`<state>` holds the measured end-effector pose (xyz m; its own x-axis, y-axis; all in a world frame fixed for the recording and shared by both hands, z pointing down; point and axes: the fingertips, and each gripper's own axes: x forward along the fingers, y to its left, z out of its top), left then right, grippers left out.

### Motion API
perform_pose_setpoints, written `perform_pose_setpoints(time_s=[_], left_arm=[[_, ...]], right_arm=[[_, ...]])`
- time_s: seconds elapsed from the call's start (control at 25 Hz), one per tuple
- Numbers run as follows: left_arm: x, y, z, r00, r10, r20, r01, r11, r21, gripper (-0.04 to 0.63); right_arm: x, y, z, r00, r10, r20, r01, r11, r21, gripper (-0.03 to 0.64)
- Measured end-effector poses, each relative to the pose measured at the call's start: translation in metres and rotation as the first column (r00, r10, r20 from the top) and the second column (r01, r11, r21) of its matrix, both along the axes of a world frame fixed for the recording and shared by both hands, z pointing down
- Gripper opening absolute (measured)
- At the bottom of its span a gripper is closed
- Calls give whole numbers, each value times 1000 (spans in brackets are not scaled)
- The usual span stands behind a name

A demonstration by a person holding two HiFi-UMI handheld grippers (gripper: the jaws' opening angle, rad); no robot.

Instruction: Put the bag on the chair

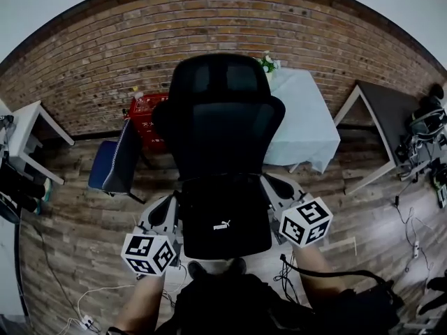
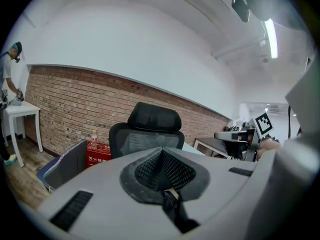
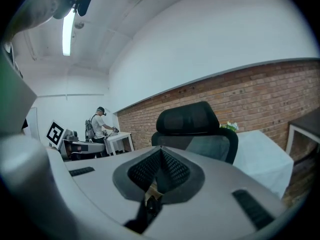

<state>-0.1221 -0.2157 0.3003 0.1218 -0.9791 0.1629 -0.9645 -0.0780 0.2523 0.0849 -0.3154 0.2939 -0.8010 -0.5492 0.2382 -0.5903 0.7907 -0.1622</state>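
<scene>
Bag [image 1: 222,222] clamped by left tool [image 2: 161,176], right tool [image 3: 159,176], at chair [image 1: 225,117]; contents unseen.

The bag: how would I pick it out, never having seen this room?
Find the brick wall, then the tall black office chair in front of it. Before that chair a black bag hangs between the left tool and the right tool, each shut on it. Its small white logo sets it apart from the equally black chair.

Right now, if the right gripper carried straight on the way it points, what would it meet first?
Most likely the black office chair: its backrest sits dead ahead of the right gripper, shut on the bag. The gap is unclear.
</scene>
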Motion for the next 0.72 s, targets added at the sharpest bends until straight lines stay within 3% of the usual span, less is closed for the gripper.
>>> perform_pose_setpoints(time_s=[0.12, 0.28, 0.44, 0.72], left_arm=[[-1, 3, -13, 1000, 20, 9, -20, 999, 28, 11], [10, 5, -35, 993, 112, 23, -113, 990, 85, 11], [7, 0, -42, 994, 104, 27, -106, 990, 91, 11], [9, 5, -75, 990, 88, 110, -106, 979, 174, 11]], right_arm=[[-1, 7, -12, 999, 30, -22, -29, 999, 40, 18], [-2, 13, -24, 998, 55, -28, -52, 996, 75, 18], [-8, 21, -35, 999, 44, -14, -43, 994, 102, 18], [-2, 22, -54, 995, 96, 24, -99, 982, 161, 18]])
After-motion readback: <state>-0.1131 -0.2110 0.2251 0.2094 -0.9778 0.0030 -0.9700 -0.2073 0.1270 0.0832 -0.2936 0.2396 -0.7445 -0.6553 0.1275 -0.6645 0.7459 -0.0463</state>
